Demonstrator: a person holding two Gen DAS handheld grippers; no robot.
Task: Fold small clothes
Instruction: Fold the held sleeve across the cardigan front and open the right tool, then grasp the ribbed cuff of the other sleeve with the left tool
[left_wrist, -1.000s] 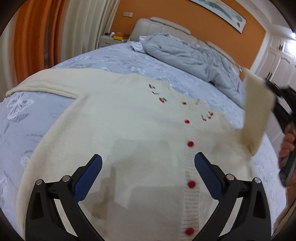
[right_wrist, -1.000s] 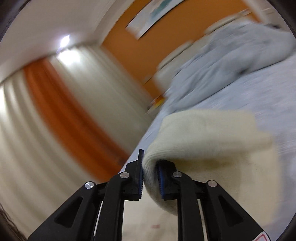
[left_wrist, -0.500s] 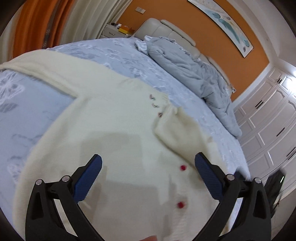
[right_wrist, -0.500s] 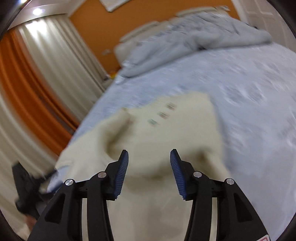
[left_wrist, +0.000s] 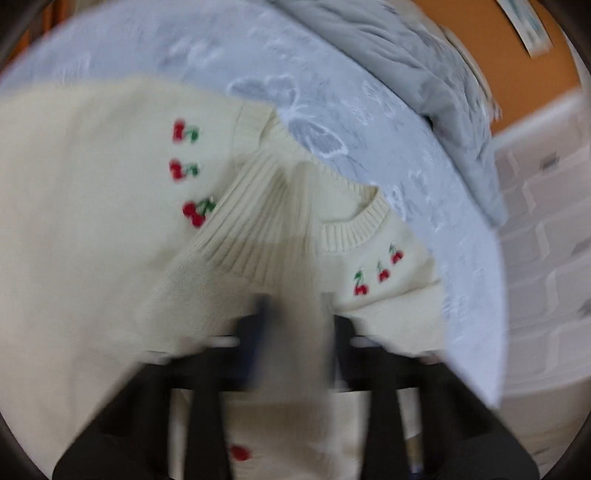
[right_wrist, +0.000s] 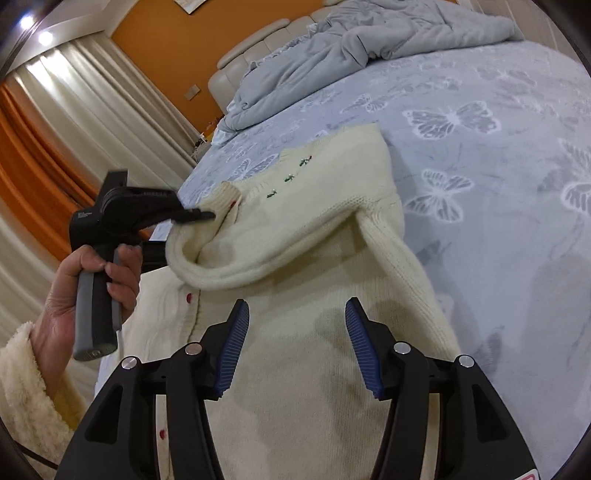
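Both jaws show: left gripper (right_wrist: 207, 215) blurred, pinching sleeve (right_wrist: 229, 258); right gripper (right_wrist: 295, 350) opening, empty

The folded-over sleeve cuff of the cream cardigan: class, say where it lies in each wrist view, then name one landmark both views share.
Left wrist view: the ribbed sleeve cuff lies centre, across the cardigan, just ahead of the shut left gripper.
Right wrist view: the cuff is left of centre, at the left gripper's tip; the right gripper's jaws are opening, nothing between them.
Shared landmark: the embroidered cherries by the neckline.
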